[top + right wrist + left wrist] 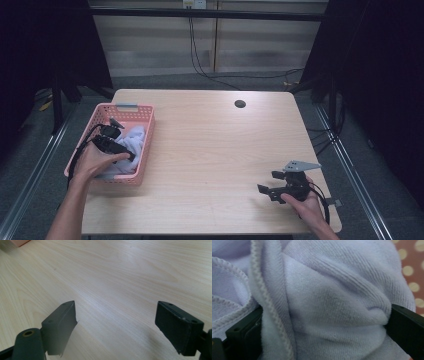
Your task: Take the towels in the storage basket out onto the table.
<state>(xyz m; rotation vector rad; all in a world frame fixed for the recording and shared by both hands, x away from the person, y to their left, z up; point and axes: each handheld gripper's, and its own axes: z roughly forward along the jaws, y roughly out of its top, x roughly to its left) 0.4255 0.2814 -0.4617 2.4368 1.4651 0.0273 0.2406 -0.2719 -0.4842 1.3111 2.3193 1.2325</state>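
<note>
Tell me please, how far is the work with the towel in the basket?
It looks near the start. Done: the left tool is down in the pink basket, its jaws wide apart around a fold of the lavender towel. In hand: closing on that fold; they do not look clamped yet. Left: lifting the towel out, probably onto the bare table, where the right tool waits open and empty.

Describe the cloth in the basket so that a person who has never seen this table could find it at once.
On the wooden table, look to the left edge, where a pink perforated basket stands. Inside it lies the cloth, a pale lilac terry towel with a stitched hem, bunched in folds. It is the one soft thing there, and the left gripper has its jaws spread around a fold of it.
</note>
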